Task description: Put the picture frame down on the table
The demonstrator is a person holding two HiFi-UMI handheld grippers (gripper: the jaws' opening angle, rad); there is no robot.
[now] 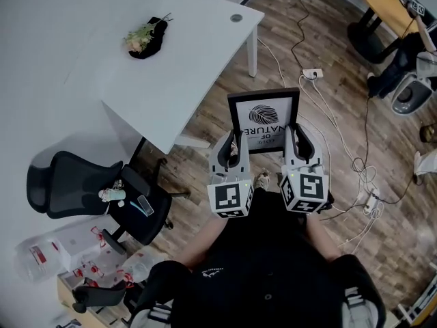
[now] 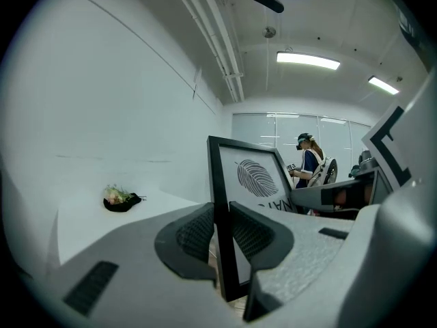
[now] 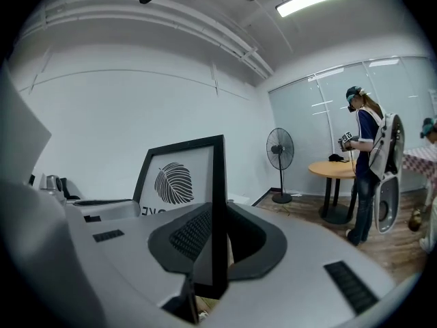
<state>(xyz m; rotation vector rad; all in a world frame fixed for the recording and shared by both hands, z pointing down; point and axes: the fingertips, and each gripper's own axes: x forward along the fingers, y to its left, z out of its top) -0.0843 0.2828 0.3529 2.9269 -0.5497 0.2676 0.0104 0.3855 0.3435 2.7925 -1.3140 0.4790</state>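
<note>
Hovering over the wooden floor [image 1: 328, 53] in the head view, the picture frame [image 1: 263, 118] stands upright near the white desk [image 1: 191, 53], held by the left gripper [image 1: 232, 147] and right gripper [image 1: 298, 142]. In the left gripper view, the jaws pinch the frame's left edge. In the right gripper view, the jaws clamp its right edge.

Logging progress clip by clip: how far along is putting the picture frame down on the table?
Done: the picture frame is picked up, with the left gripper and right gripper each shut on a side edge. In hand: it is held upright over the wooden floor, beside the white table. Left: moving it over the tabletop, setting it down and releasing.
</note>
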